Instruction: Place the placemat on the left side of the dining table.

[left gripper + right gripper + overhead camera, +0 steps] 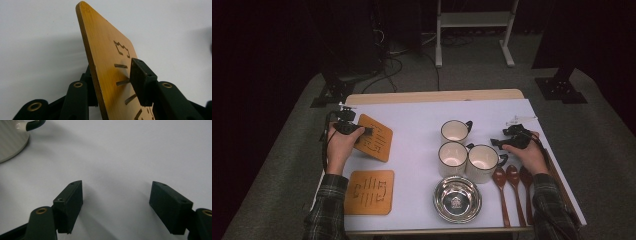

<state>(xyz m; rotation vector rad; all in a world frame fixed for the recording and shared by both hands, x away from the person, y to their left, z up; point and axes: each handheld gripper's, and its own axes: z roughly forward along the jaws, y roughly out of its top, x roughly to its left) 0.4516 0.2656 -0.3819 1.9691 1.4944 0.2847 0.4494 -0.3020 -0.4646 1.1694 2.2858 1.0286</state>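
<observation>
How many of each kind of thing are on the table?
Wooden mats: 2
Mugs: 3
Steel bowl: 1
Wooden spoons: 3
Total: 9

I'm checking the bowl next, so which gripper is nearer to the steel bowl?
Right. The right gripper sits up and to the right of the bowl, beside the mugs; the left gripper is far off at the tilted coaster.
</observation>
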